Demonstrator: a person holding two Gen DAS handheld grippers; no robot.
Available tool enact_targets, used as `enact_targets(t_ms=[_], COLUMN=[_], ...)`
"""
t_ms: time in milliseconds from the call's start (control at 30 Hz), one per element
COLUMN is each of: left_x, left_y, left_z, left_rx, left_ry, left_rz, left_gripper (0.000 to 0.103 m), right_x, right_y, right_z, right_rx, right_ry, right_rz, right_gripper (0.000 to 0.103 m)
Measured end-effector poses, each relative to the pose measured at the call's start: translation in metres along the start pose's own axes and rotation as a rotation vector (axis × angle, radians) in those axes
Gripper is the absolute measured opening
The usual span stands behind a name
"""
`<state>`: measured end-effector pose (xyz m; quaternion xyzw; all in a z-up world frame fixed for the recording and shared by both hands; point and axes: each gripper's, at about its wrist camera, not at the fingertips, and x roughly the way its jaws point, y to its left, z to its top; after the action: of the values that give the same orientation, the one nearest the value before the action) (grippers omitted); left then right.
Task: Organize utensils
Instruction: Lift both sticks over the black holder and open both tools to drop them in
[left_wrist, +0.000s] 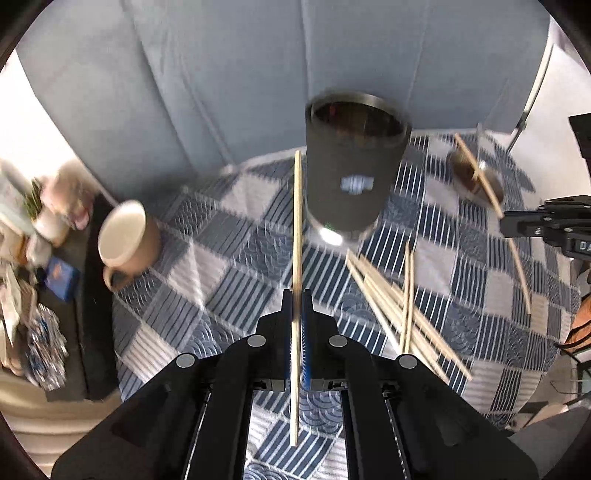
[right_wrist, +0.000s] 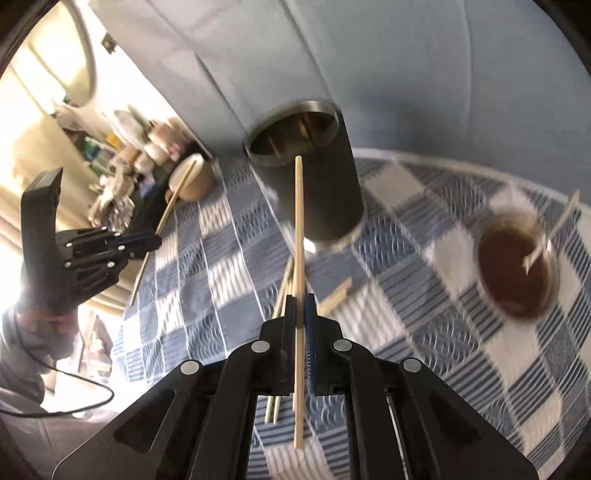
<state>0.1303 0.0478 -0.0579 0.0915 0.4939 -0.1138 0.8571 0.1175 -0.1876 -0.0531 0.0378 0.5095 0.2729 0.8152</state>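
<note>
Both hand-held grippers, left (left_wrist: 297, 299) and right (right_wrist: 300, 302), each pinch one chopstick (left_wrist: 296, 236) (right_wrist: 298, 236) at mid-length, clear of the bench (left_wrist: 207, 295), long axis along the fingers, tip toward the dark cup (left_wrist: 351, 177); transport step underway, next needs tip-down alignment over its rim.

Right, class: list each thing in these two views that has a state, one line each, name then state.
Left gripper: shut on one chopstick.
Right gripper: shut on its own chopstick.
Black tumbler: upright, open-topped.
Beige mug: tipped in this view, open.
Loose chopsticks: lying in a pile on the cloth.
Brown bowl: a stick resting in it.
</note>
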Motion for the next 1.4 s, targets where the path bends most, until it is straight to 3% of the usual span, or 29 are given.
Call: enact_targets(t_ms=[267,500,567,700,1100,1233,1400], left_x=[-0.029,-0.034,-0.032,-0.022,0.014,0.031,0.05], left_y=[-0.002,-0.005,-0.003,-0.001,0.025,0.027,0.032], left_z=[0.054,0.102,0.114,0.128,0.138,0.133,0.12], left_rx=[-0.02,-0.025,-0.044,-0.038,-0.112,-0.143,-0.158], left_ry=[-0.157,-0.31,-0.37,-0.433,-0.613,-0.627,-0.625], left_rz=[-0.045,-0.172,-0.237,-0.284,-0.444,-0.496,-0.52], left_gripper=[0.005,0.005,0.005,0.005,0.005,0.005,0.005], right_x=[-0.031,-0.04,-0.035,-0.021,0.004,0.018,0.042], right_y=[0.008,0.007,0.005,0.002,-0.012,-0.02,-0.029], right_z=[0.051,0.087,0.096,0.111,0.135,0.138,0.139], right_rx=[-0.043,-0.031,-0.033,-0.035,-0.06,-0.05,-0.023], right_ry=[-0.185,-0.355,-0.387,-0.424,-0.576,-0.607,-0.576], right_rz=[0.029,0.097,0.123,0.149,0.232,0.233,0.223], right_gripper=[0.005,0.005,0.005,0.005,0.005,0.005,0.005])
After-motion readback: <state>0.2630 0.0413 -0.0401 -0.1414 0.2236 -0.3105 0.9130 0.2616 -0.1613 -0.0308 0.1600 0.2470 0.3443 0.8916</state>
